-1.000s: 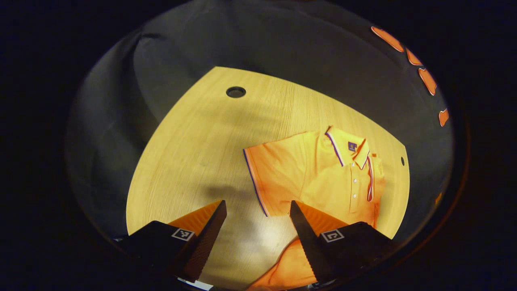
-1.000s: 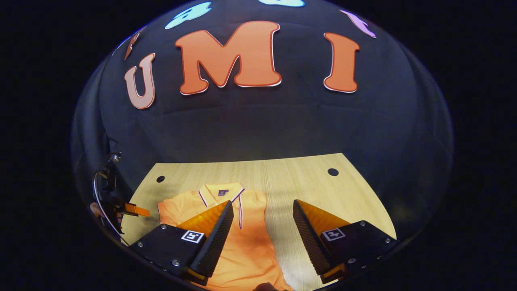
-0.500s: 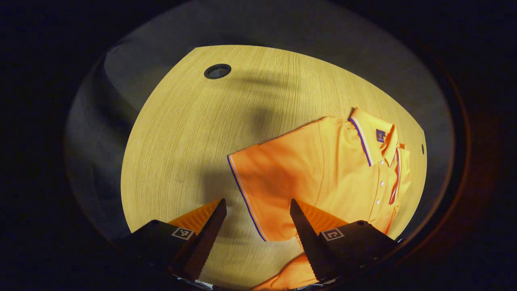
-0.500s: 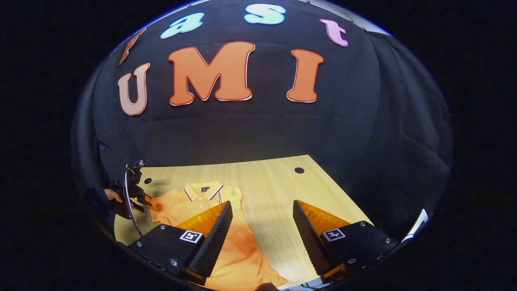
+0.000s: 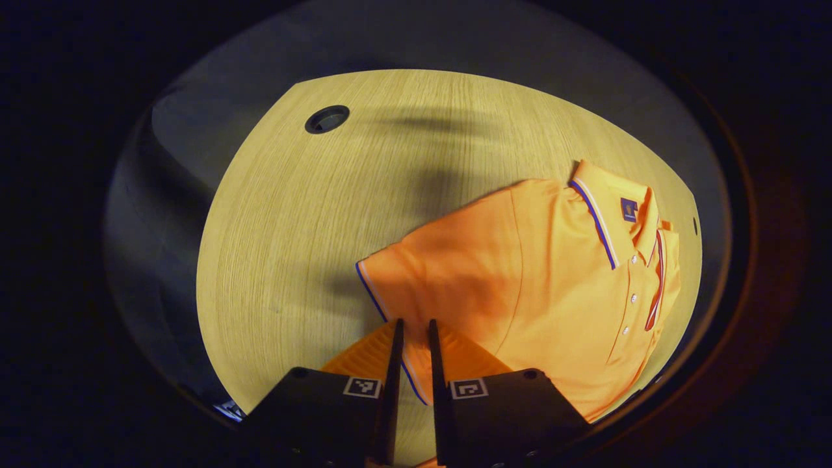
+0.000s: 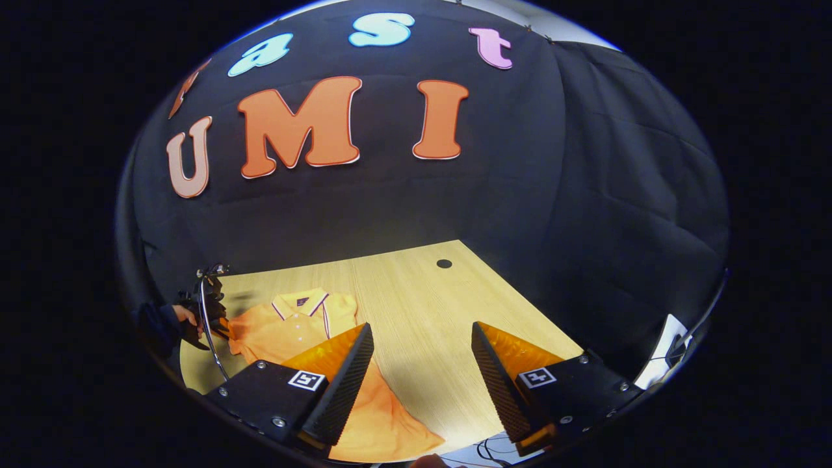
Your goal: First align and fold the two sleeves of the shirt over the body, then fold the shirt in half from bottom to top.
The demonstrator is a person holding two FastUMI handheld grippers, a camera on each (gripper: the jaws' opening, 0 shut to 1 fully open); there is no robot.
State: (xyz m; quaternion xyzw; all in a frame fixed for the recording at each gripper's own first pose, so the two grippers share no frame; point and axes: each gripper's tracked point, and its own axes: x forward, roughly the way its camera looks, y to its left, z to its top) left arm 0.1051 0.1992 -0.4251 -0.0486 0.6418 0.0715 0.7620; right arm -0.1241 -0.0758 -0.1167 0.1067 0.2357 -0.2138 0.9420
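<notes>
- Wooden table (image 5: 305, 214) with pale grain fills the ground ahead of the left gripper (image 5: 413, 331) in the left gripper view; a round dark hole (image 5: 327, 119) sits in the tabletop far ahead and to the left of the fingers.
- Left gripper: fingers drawn close together, only a thin slit between them. The striped cuff edge of the sleeve (image 5: 448, 286) runs down into that slit, so the fingers look closed on the hem; actual pressure on the cloth cannot be confirmed from this angle.
- Orange shirt (image 5: 572, 292) lies flat on the table, ahead and to the right of the left fingers. Sleeve spread out toward the fingertips; collar (image 5: 608, 208) with striped trim at the far right, button placket below it.
- Shadow falls across the sleeve just ahead of the fingertips.
- Right gripper view, far left: a hand (image 6: 187, 316) holds the left gripper (image 6: 220, 325) low at the shirt's (image 6: 279, 331) near sleeve, at the left edge of the table (image 6: 422, 305).
- Same view: shirt lies ahead and left of the right gripper (image 6: 422, 348); its lower body runs under the left finger (image 6: 341, 377) and out between the two fingers near the bottom. Collar (image 6: 299, 302) points away, toward the black cloth wall (image 6: 520, 188).
- Right gripper: fingers spread wide, nothing between them but bare table and a corner of cloth below; raised above the tabletop, touching nothing.
- Small dark hole (image 6: 444, 263) in the table, far ahead, roughly in line with the gap between the right fingers.
</notes>
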